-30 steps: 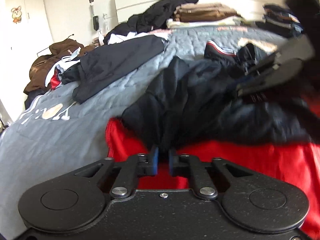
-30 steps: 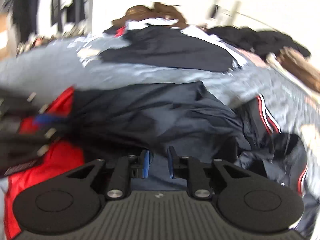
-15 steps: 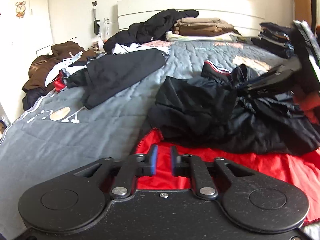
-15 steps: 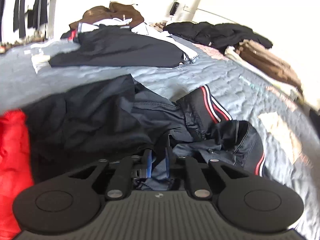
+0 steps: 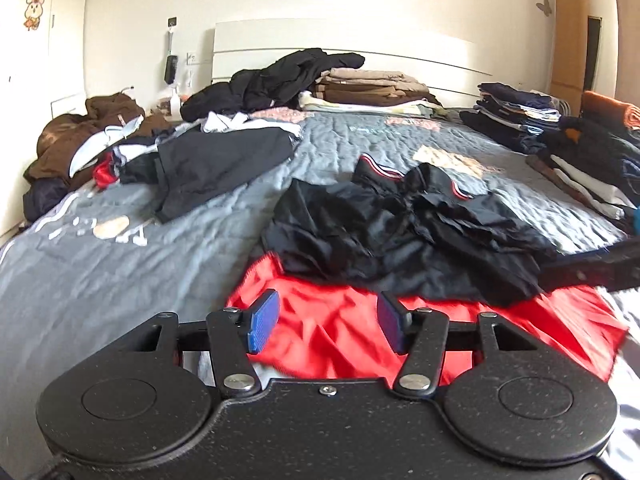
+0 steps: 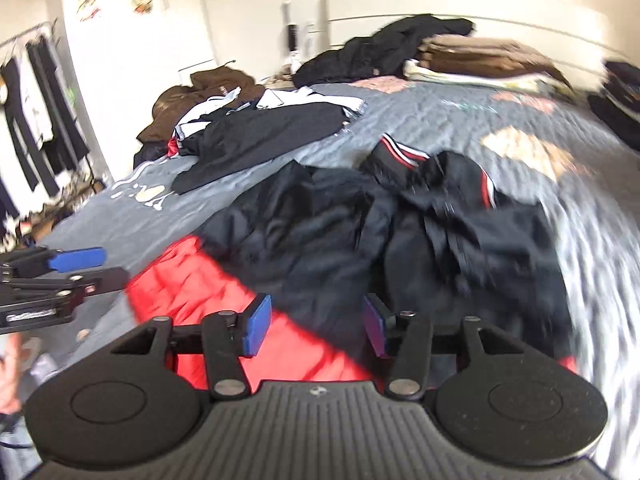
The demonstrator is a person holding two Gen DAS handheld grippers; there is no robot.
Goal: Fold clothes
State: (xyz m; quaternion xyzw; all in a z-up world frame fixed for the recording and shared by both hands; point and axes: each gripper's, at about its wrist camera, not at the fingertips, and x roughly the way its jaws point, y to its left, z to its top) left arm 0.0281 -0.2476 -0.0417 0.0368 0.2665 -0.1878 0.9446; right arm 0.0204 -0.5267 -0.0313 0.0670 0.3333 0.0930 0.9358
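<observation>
A crumpled black jacket (image 5: 400,236) with a red lining (image 5: 340,332) and red-and-white striped cuffs lies on the grey bed; it also shows in the right wrist view (image 6: 380,232), with the lining (image 6: 208,284) at its near edge. My left gripper (image 5: 326,326) is open and empty just above the red lining. My right gripper (image 6: 316,322) is open and empty over the jacket's near edge. The left gripper also shows at the left of the right wrist view (image 6: 76,266), and the right gripper at the right edge of the left wrist view (image 5: 600,264).
A flat black garment (image 5: 216,168) and a brown pile (image 5: 80,136) lie at the bed's left side. Folded stacks (image 5: 368,88) sit by the headboard, more (image 5: 520,116) along the right side. The grey quilt (image 5: 100,272) is bare at front left. Clothes hang on a rack (image 6: 28,112).
Both grippers have opened and let go of the jacket, which now lies on the bed. Both have drawn back toward the bed's near edge.
</observation>
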